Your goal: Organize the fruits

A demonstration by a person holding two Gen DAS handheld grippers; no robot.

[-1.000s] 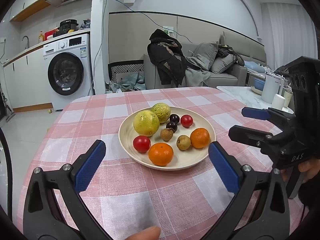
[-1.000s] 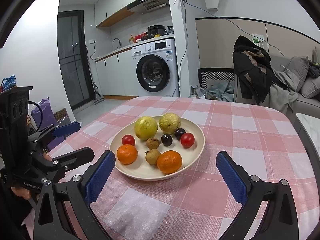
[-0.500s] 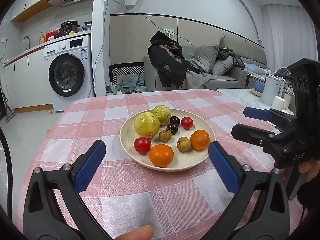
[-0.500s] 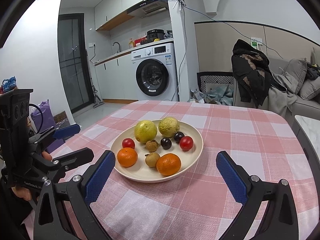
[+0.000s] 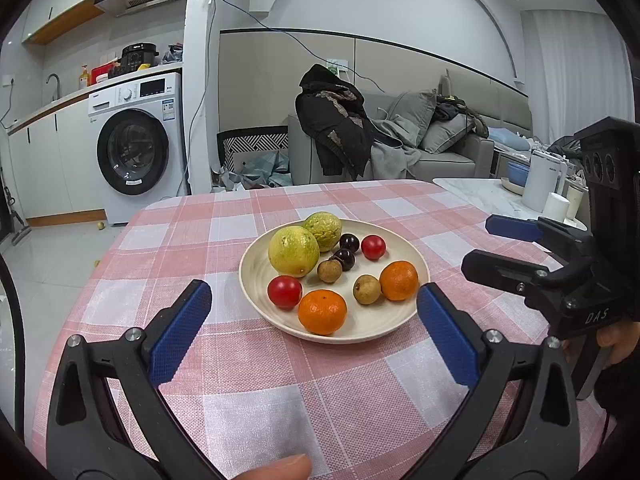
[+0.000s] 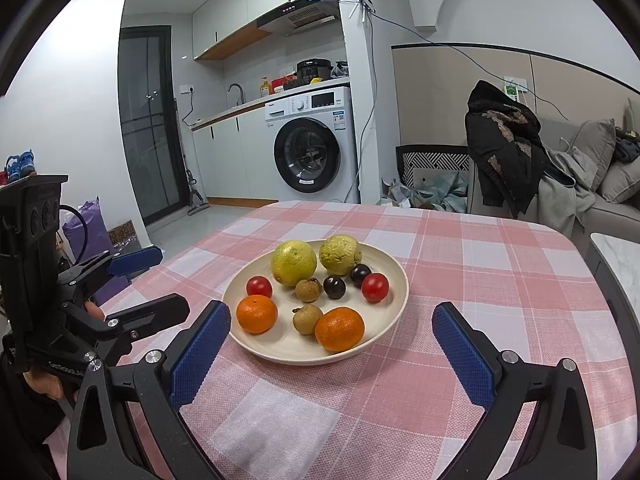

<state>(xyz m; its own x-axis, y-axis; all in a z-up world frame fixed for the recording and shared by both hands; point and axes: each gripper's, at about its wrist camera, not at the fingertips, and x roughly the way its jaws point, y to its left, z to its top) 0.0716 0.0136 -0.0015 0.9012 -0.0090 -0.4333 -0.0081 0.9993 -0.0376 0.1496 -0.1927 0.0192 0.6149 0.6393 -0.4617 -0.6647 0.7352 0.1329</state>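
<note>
Both grippers are up off the table and aimed at the cream plate (image 5: 416, 300), nothing gripped. Left gripper (image 5: 314, 334): jaws spread wide, blue pads well apart, hovering over the pink checked tablecloth (image 5: 248, 360) just short of the plate's near rim; a fingertip (image 5: 276, 468) of the holding hand shows at the bottom edge of the left wrist view. Right gripper (image 6: 332, 354): jaws likewise wide apart, straddling the plate's near edge without touching it. In the left wrist view the right gripper sits off to the right of the plate, fingers pointing left toward it, with part of the right hand (image 5: 616, 340) on its handle. In the right wrist view the left gripper sits at the left table edge, also apart. All fruit is on the plate, which is near the table's middle: yellow citrus (image 5: 294, 251) and a greenish one (image 5: 323, 231) at the back, touching; two dark plums (image 5: 346, 250) beside them; two red cherry tomatoes (image 5: 285, 291); two brown longans (image 5: 367, 289); two oranges (image 5: 322, 311) at the front. Washing machine (image 6: 312, 144) and sofa (image 5: 440, 152) sit beyond the table.
</note>
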